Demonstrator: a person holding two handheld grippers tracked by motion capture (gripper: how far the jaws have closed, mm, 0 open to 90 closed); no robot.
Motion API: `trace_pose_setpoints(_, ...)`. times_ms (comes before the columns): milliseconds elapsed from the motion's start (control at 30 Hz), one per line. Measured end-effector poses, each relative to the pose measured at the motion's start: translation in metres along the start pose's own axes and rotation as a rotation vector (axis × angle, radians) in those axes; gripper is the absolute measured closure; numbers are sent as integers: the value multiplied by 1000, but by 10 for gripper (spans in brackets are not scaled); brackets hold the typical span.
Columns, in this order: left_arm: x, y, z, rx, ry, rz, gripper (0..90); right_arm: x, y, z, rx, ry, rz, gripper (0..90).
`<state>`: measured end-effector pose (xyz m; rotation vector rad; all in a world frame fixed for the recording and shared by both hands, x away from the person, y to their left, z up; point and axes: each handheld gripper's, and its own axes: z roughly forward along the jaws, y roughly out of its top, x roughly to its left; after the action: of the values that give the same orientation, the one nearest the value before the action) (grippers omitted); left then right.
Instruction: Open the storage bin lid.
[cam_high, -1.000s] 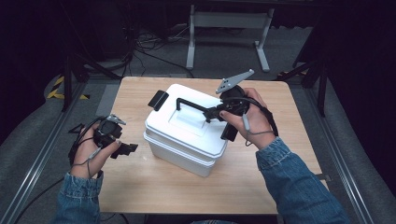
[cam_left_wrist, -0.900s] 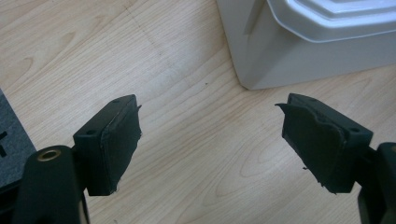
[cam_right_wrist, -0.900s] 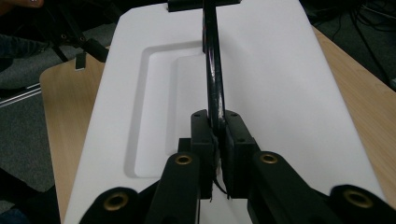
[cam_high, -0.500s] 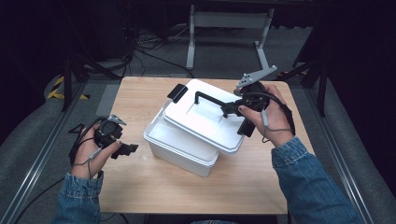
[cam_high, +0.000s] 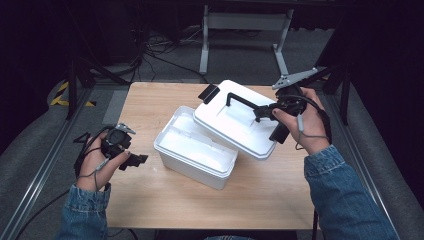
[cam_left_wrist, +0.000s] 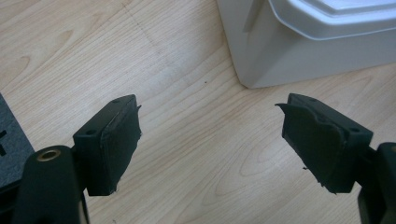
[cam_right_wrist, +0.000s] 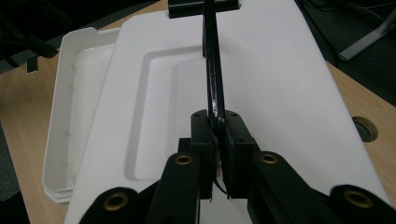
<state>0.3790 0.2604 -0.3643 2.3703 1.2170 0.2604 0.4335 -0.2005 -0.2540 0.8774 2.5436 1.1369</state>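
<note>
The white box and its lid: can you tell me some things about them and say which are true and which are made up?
1. The right gripper is clamped on the lid's black handle. True.
2. The lid fully covers the white box. False: it sits off to the side, leaving the box open.
3. The left gripper holds the box. False: its jaws stand open over bare table.
4. The box stands on a wooden table. True.
</note>
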Motion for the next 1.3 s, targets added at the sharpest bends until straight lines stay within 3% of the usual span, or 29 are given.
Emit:
trace_pose_setpoints(733, -1, 0, 2, 12, -1, -1, 202, -46, -32, -29, -1, -110, 120, 851)
trace_pose_setpoints(1067, -1, 1, 2, 14, 0, 1, 201, -67, -51, -20, 28, -145, 178, 851)
trace_pose_setpoints(1300, 0, 0, 2, 13, 1, 2, 201, -85, -72, -2, 61, -169, 228, 851)
